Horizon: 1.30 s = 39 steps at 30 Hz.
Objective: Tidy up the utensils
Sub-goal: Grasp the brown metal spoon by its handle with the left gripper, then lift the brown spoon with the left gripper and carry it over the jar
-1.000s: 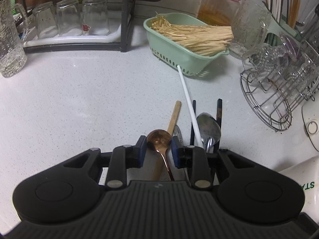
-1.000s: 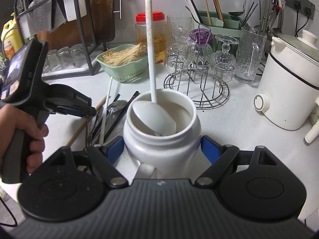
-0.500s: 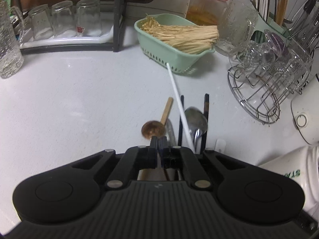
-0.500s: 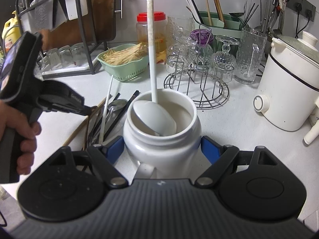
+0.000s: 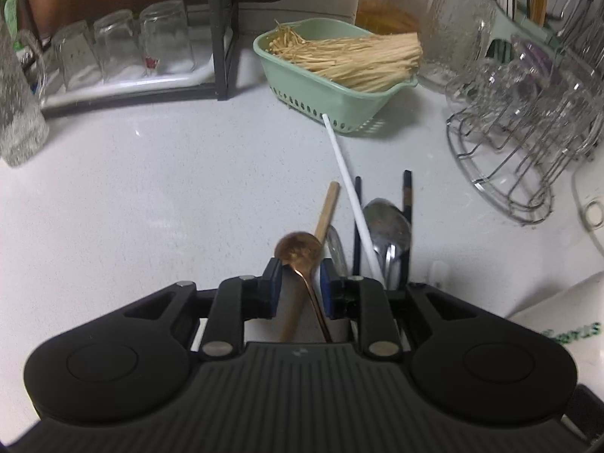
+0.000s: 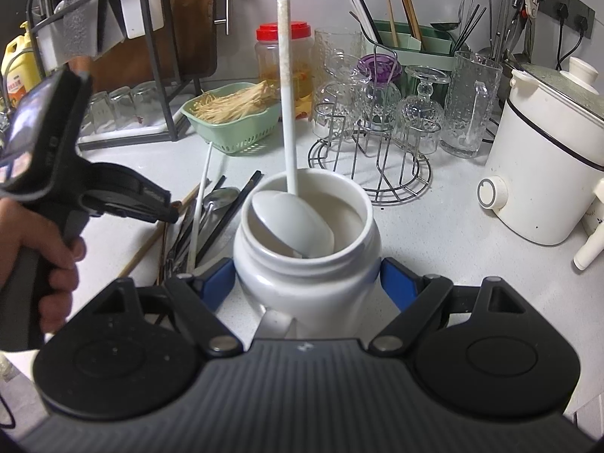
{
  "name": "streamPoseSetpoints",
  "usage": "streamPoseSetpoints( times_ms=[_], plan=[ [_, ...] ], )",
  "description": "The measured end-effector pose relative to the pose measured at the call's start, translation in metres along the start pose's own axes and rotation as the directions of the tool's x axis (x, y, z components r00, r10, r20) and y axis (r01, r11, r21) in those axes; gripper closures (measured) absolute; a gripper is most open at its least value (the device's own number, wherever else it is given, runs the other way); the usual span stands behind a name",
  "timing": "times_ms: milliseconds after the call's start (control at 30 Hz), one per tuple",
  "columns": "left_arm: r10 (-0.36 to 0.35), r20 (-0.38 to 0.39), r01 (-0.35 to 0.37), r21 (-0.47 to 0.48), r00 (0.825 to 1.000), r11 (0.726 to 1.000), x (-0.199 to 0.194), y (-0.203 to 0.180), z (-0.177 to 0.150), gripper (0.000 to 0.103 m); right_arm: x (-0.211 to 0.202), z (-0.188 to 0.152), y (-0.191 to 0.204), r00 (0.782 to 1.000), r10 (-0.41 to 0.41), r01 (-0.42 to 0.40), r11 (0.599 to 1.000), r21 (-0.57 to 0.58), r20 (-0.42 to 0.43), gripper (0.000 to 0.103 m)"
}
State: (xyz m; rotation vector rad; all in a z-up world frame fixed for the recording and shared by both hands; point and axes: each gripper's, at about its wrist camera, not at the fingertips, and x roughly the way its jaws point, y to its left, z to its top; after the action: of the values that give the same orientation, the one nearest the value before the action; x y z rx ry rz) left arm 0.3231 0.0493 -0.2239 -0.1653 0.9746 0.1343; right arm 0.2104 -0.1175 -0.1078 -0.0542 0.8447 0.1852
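Utensils' copper spoon [image 5: 300, 251] between freshly parted left gripper [image 5: 300, 283]; right gripper [image 6: 307, 283] clamps jar [image 6: 305, 264].

1. A copper-coloured spoon [image 5: 300, 251] lies bowl-forward on the white tabletop [image 5: 151, 188], its thin handle running back toward the camera.
2. Under it lies a wooden stick [image 5: 327, 207], pointing away.
3. Just beside them lie a steel spoon [image 5: 387, 222], a long white stick [image 5: 345, 173] and dark chopsticks [image 5: 407, 192].
4. A white ceramic jar [image 6: 305, 275] stands upright, with a white ladle [image 6: 292, 222] leaning inside, handle up.
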Motion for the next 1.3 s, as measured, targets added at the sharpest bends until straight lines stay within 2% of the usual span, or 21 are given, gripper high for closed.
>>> streamPoseSetpoints(
  times_ms=[67,233,333,400,567,733,867,1000,1100,1300],
  plan=[
    [0.004,-0.008,-0.004,0.009,1.0,1.0,0.004,-0.003,0.003,0.067,0.0,0.0,0.0,1.0,0.0,0.0,1.0,0.0,0.001,0.017],
    [0.048,-0.028,-0.048,0.025,0.998,0.999,0.011,-0.007,0.015,0.067,0.0,-0.001,0.0,1.0,0.0,0.0,1.0,-0.001,0.006,0.017],
    [0.051,-0.052,-0.048,0.044,0.997,0.998,0.014,-0.01,0.021,0.067,0.0,-0.001,0.0,1.0,0.0,0.0,1.0,0.0,0.007,0.017],
    [0.037,-0.063,-0.033,0.054,0.997,0.998,0.016,-0.009,0.025,0.071,0.0,-0.001,0.0,1.0,-0.001,0.001,1.0,0.004,0.009,0.017],
    [-0.002,-0.09,0.01,0.083,0.996,0.996,0.016,-0.005,0.029,0.074,-0.001,-0.003,0.001,1.0,0.0,0.0,1.0,0.002,0.016,0.017],
    [-0.036,-0.085,0.041,0.059,0.996,0.997,0.006,0.007,0.026,0.082,-0.001,-0.002,0.0,1.0,0.005,-0.005,1.0,-0.006,0.016,0.017],
    [-0.042,-0.078,0.046,0.05,0.996,0.998,-0.001,0.014,0.023,0.086,-0.001,-0.002,0.0,1.0,0.01,-0.01,1.0,-0.009,0.019,0.017],
    [-0.04,-0.074,0.044,0.053,0.996,0.998,-0.01,0.016,0.022,0.097,0.0,-0.001,-0.001,1.0,0.014,-0.014,1.0,-0.012,0.019,0.017],
    [-0.053,-0.101,0.054,0.009,0.994,0.998,-0.014,0.022,0.019,0.1,0.001,-0.001,-0.001,1.0,0.014,-0.014,1.0,-0.012,0.019,0.017],
    [-0.05,-0.103,0.049,-0.017,0.993,0.999,-0.015,0.031,0.011,0.101,0.001,-0.001,-0.001,1.0,0.018,-0.018,1.0,-0.014,0.018,0.017]
  ],
)
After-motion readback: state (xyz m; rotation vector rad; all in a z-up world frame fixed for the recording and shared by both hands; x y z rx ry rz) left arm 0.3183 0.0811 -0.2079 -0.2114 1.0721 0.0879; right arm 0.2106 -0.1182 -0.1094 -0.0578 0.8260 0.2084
